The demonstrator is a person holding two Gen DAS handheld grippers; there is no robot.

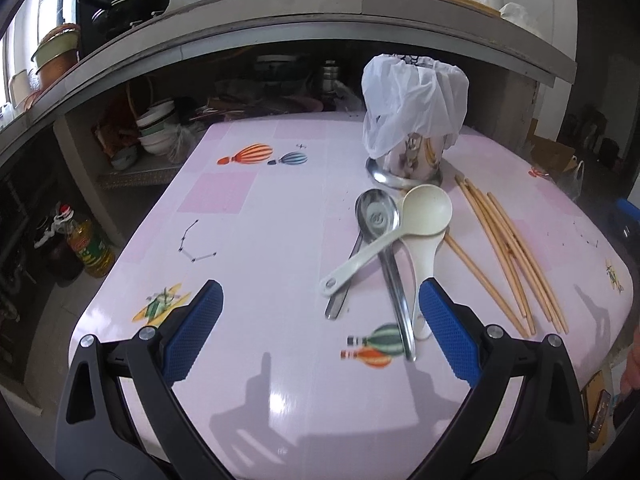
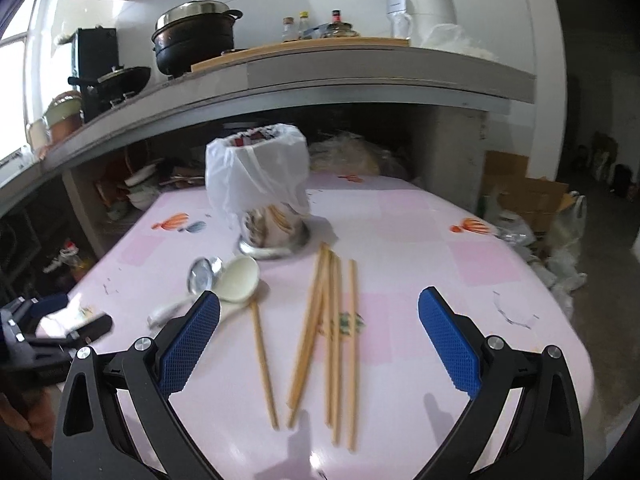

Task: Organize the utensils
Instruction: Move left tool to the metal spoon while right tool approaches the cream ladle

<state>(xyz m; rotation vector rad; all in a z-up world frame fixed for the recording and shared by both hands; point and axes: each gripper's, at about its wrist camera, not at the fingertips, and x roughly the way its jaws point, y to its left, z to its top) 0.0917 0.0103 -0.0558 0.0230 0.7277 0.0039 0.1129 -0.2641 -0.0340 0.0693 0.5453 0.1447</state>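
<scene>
On the pink table (image 1: 248, 208) lie a cream plastic ladle (image 1: 426, 210), a white spoon (image 1: 360, 260), metal spoons (image 1: 378, 216) and several wooden chopsticks (image 1: 512, 252). A steel holder lined with a white bag (image 1: 414, 112) stands behind them. My left gripper (image 1: 320, 300) is open above the table, its right finger beside the ladle handle. In the right wrist view my right gripper (image 2: 320, 308) is open over the chopsticks (image 2: 324, 340), with the holder (image 2: 260, 184) and ladle (image 2: 240, 280) beyond. The left gripper (image 2: 60, 316) shows at the left edge.
A concrete counter (image 1: 280, 12) with pots and bottles runs behind the table. Bowls (image 1: 156, 128) sit on the shelf under it. An oil bottle (image 1: 86, 244) stands on the floor left. Cardboard boxes and bags (image 2: 532, 208) lie to the right.
</scene>
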